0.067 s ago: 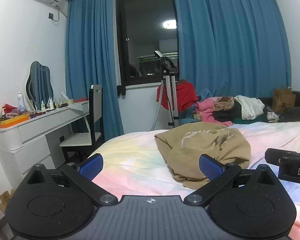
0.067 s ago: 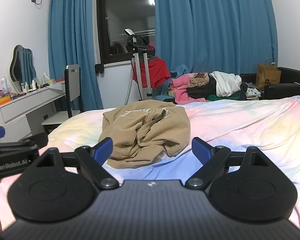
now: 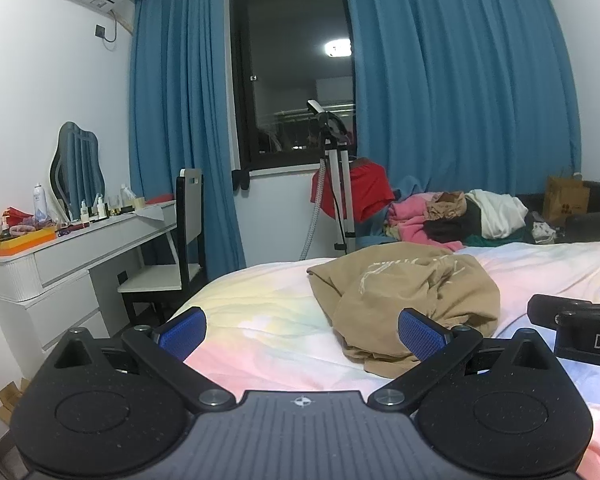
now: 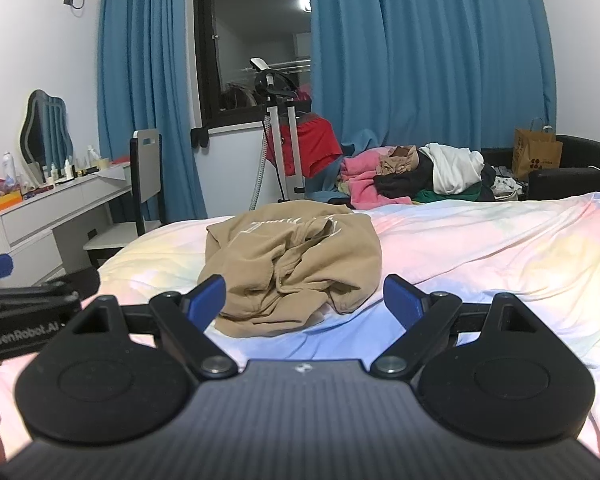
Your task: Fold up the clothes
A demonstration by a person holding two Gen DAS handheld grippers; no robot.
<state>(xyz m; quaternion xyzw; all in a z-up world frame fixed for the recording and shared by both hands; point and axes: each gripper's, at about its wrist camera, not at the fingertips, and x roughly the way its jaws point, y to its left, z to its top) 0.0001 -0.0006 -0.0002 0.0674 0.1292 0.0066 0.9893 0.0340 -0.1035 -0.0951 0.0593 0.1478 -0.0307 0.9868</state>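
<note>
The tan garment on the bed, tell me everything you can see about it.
The tan garment is a soft, cotton-looking piece, crumpled into a loose heap and not yet folded. Pale lettering or stitching runs across its upper surface, too bunched to read. Deep creases gather near its middle, and a rolled hem or cuff sticks out at the front. It rests on the pastel bed cover, near the bed's far edge. Neither the left gripper nor the right gripper touches it; both are open, short of it.

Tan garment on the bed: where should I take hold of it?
Judging by its crumpled heap, grip the tan garment at its loose near hem, coming from the front with the open right tongs; the folded edge there sticks out.
</note>
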